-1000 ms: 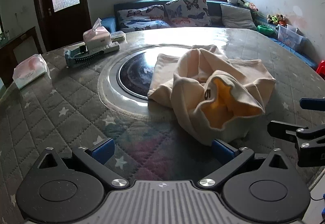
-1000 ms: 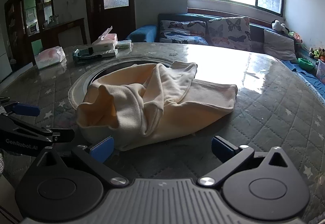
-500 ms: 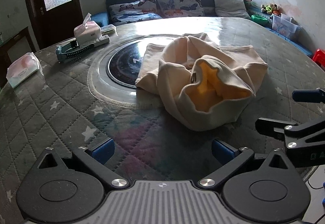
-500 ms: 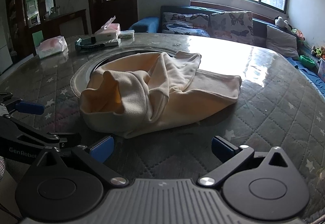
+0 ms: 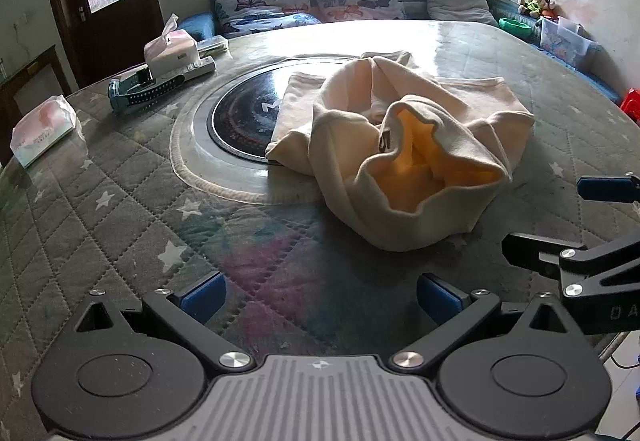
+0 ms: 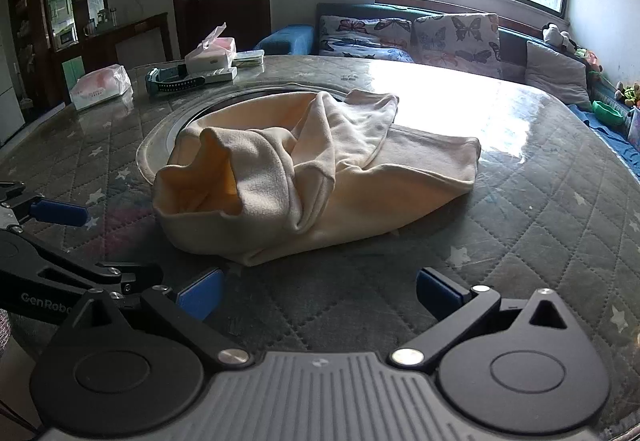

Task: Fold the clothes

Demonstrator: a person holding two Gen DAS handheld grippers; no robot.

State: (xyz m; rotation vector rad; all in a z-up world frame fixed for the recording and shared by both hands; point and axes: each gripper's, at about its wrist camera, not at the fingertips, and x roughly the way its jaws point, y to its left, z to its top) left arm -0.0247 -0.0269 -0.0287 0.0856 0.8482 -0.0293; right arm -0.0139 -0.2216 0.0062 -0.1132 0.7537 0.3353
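Both tongs, left (image 5: 318, 291) and right (image 6: 318, 291), spread wide, empty, near crumpled cream garment (image 5: 404, 157) on desk (image 5: 120, 225), apparently not touching.

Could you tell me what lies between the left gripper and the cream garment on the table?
Nothing: in the left wrist view, only bare quilted star-print table cover separates the open left gripper from the crumpled cream garment.

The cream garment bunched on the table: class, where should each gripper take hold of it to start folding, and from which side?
Probably the rim of the gaping opening on the cream garment, which stands raised off the table and faces both open grippers. Left gripper takes the near hem from the front; right gripper takes its own end.
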